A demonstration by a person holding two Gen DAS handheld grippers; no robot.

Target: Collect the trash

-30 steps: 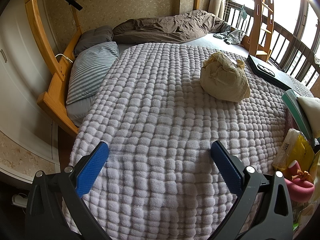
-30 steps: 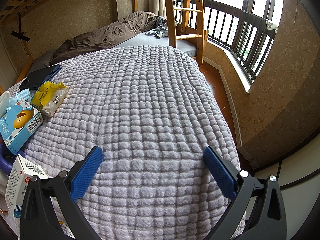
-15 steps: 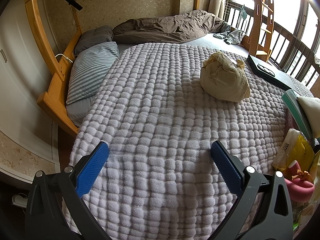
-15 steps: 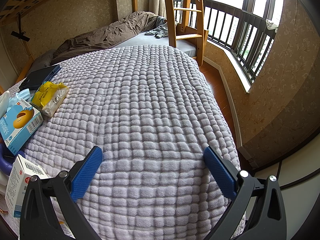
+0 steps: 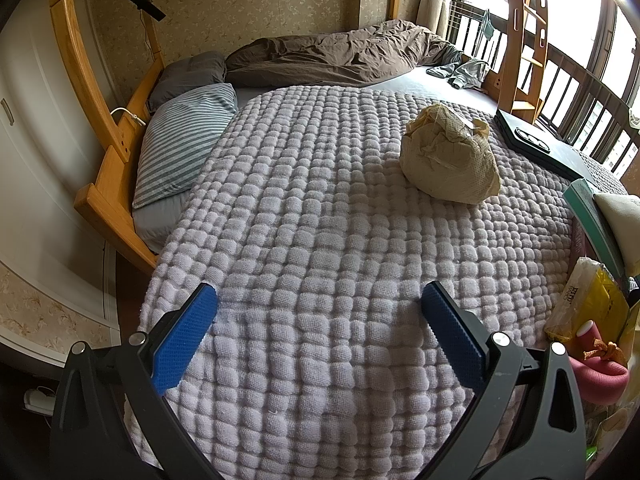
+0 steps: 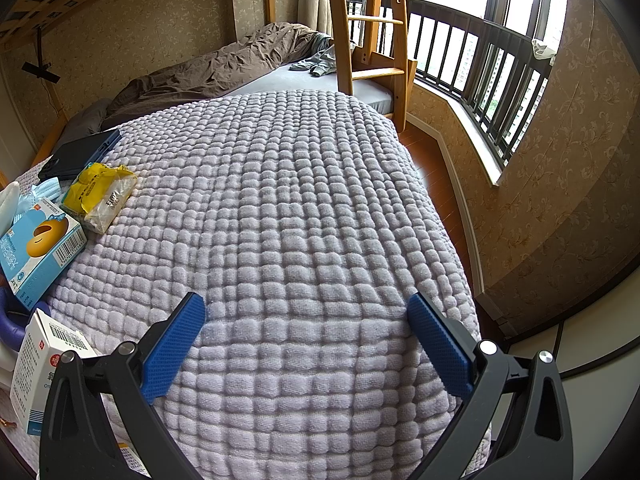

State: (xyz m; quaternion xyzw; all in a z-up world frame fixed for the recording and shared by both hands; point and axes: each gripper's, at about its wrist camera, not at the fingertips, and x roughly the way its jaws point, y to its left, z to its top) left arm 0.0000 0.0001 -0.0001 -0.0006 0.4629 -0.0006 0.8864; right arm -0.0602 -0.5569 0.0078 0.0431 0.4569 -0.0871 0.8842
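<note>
While both grippers hang spread and empty over the quilted blanket point(image 5: 320, 240), the left gripper point(image 5: 320, 312) faces a crumpled beige bag point(image 5: 450, 160) at one o'clock. From the right gripper point(image 6: 306, 312), a yellow tissue pack point(image 6: 102, 196) lies at ten o'clock, beside a blue box point(image 6: 38, 244).

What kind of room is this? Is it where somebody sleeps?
Yes, most likely a bedroom with a bunk bed. There is a bed under a bumpy lilac blanket, a striped pillow, and a wooden ladder going up to a top bunk.
</note>
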